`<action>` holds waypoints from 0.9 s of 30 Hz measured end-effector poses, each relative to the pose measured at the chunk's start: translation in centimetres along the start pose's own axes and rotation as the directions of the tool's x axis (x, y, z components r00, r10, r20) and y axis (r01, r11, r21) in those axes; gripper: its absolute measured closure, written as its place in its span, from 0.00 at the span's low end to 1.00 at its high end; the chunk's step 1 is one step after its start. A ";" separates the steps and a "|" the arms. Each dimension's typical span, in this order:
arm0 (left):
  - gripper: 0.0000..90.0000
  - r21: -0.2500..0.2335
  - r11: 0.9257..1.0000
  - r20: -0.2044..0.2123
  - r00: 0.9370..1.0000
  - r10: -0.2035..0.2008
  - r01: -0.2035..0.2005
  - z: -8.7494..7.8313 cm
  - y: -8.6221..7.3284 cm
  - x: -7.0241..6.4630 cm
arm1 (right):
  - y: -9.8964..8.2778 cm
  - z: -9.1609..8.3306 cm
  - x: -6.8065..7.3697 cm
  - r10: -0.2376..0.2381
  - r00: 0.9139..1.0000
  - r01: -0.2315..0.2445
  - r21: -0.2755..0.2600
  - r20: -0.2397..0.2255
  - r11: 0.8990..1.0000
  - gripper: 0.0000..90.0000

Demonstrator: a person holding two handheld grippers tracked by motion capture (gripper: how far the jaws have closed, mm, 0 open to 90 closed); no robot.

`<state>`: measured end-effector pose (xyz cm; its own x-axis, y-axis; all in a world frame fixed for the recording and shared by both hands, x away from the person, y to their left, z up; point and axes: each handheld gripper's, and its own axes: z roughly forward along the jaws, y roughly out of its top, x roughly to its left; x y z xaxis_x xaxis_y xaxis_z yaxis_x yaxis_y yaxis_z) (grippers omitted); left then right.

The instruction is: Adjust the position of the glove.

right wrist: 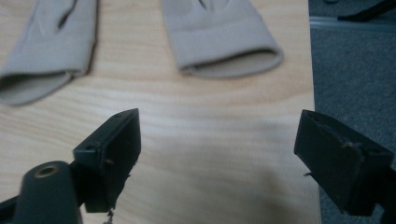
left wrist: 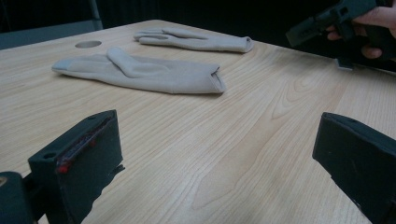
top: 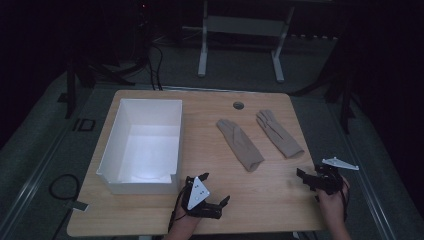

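high view: two beige gloves lie flat right of centre in the frame on the wooden surface [top: 150, 207], side by side and slightly apart, fingers toward the top of the frame and cuffs toward the bottom. the left glove [top: 240, 144] sits a little lower in the frame than the right glove [top: 279, 133]. above them, near the surface's far edge, is a small round hole [top: 238, 105]. a white open box [top: 142, 145] stands at centre left of the frame, well apart from the gloves.

the left gripper [top: 216, 195] is at lower centre, just below the box's near right corner, held by a hand, with a pale three-cornered plate on top. in the left gripper view its jaws stand wide apart over bare wood, holding nothing, with the gloves in the upper half of the frame and the right gripper at upper right.

the right gripper [top: 303, 178] is at lower right of the high view, near the surface's right edge, below the right glove's cuff. in the right gripper view its jaws are spread wide and empty, with both glove cuffs at the top of the frame.
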<state>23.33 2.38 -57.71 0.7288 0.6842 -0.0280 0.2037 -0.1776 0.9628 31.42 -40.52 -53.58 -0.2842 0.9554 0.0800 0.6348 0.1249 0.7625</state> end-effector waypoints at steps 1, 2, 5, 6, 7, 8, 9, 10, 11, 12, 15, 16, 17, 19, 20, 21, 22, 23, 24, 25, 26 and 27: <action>0.02 0.000 1.000 -0.001 1.000 0.002 -0.002 0.0 0.0 0.0 | 0.2 0.0 0.1 -0.001 1.000 0.001 0.003 0.000 1.000 0.15; 0.02 -0.001 1.000 0.000 1.000 0.004 -0.004 0.0 0.0 0.0 | 0.5 0.0 0.2 -0.002 1.000 0.002 0.003 0.001 1.000 0.15; 0.02 0.000 1.000 -0.001 1.000 0.003 -0.003 0.0 0.0 0.0 | 1.4 -0.4 0.8 -0.021 1.000 0.021 -0.036 -0.016 0.999 0.14; 0.02 0.000 1.000 -0.001 1.000 0.002 -0.002 0.0 0.0 0.0 | 1.5 -0.4 1.0 -0.029 1.000 0.029 -0.051 -0.009 0.998 0.14; 0.02 0.001 1.000 -0.001 1.000 0.001 -0.001 0.0 0.0 0.0 | 1.8 -0.5 1.3 -0.042 0.999 0.041 -0.051 -0.010 0.998 0.13; 0.02 0.001 1.000 -0.002 1.000 0.001 -0.001 0.0 0.0 0.0 | 2.0 -0.5 1.4 -0.046 0.999 0.046 -0.051 -0.005 0.998 0.13; 0.02 0.001 1.000 -0.001 1.000 0.001 -0.001 0.0 0.0 0.0 | 2.2 -0.6 1.6 -0.048 0.999 0.047 -0.059 -0.004 0.997 0.13; 0.02 0.001 1.000 -0.001 1.000 0.001 -0.001 0.0 0.0 0.0 | 2.4 -0.6 1.7 -0.048 0.999 0.047 -0.062 -0.013 0.997 0.13; 0.02 0.002 1.000 -0.001 1.000 0.000 0.000 0.0 0.0 0.0 | 2.6 -0.6 1.8 -0.049 0.999 0.048 -0.062 -0.013 0.997 0.13; 0.02 0.002 1.000 -0.001 1.000 -0.001 0.001 0.0 0.0 0.0 | 2.9 -0.5 1.9 -0.049 0.999 0.049 -0.065 -0.012 0.997 0.13; 0.02 0.009 1.000 0.000 1.000 0.002 -0.002 0.0 0.0 0.0 | 3.6 -0.4 2.1 -0.048 0.998 0.046 -0.053 -0.030 0.998 0.13; 0.02 0.006 1.000 0.002 1.000 0.000 0.000 0.0 0.0 0.0 | 3.8 -0.3 2.2 -0.052 0.998 0.050 -0.046 -0.046 0.998 0.16; 0.02 0.004 1.000 0.002 1.000 -0.002 0.002 0.0 0.0 0.0 | 4.0 -0.2 2.3 -0.058 0.997 0.056 -0.046 -0.046 0.997 0.17; 0.02 0.002 1.000 0.001 1.000 -0.003 0.003 0.0 0.0 0.1 | 4.4 -0.2 2.5 -0.062 0.997 0.060 -0.045 -0.052 0.997 0.19; 0.02 0.002 1.000 0.001 1.000 -0.003 0.003 0.0 0.0 0.1 | 4.7 -0.2 2.7 -0.073 0.996 0.071 -0.044 -0.045 0.997 0.19; 0.02 0.001 1.000 -0.001 1.000 -0.003 0.003 0.0 0.0 0.0 | 4.9 -0.2 2.8 -0.081 0.996 0.079 -0.047 -0.038 0.996 0.20; 0.02 0.001 1.000 -0.002 1.000 -0.002 0.002 0.0 0.0 0.0 | 5.1 -0.2 3.0 -0.095 0.995 0.093 -0.054 -0.037 0.994 0.20; 0.02 0.001 1.000 0.000 1.000 0.000 0.000 0.0 0.0 0.0 | 5.3 -0.2 3.1 -0.098 0.995 0.096 -0.060 -0.034 0.994 0.20; 0.02 0.001 1.000 0.000 1.000 0.000 0.000 0.0 0.0 0.0 | 5.6 -0.3 3.3 -0.102 0.994 0.099 -0.072 -0.043 0.992 0.21; 0.02 0.000 1.000 -0.001 1.000 -0.002 0.002 0.0 0.0 0.0 | 5.8 -0.2 3.5 -0.109 0.993 0.105 -0.078 -0.046 0.991 0.21; 0.02 0.000 1.000 -0.001 1.000 -0.002 0.002 0.0 0.0 0.0 | 6.0 -0.2 3.7 -0.114 0.993 0.110 -0.086 -0.042 0.990 0.22; 0.02 0.002 1.000 0.000 1.000 -0.001 0.001 0.0 0.0 0.0 | 6.3 -0.2 3.8 -0.122 0.991 0.117 -0.092 -0.048 0.989 0.23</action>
<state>23.35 2.34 -57.71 0.7287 0.6842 -0.0291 0.2060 -0.1785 0.9621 34.17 -36.12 -48.39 -0.3934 0.9192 0.0171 0.5283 0.2108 0.8225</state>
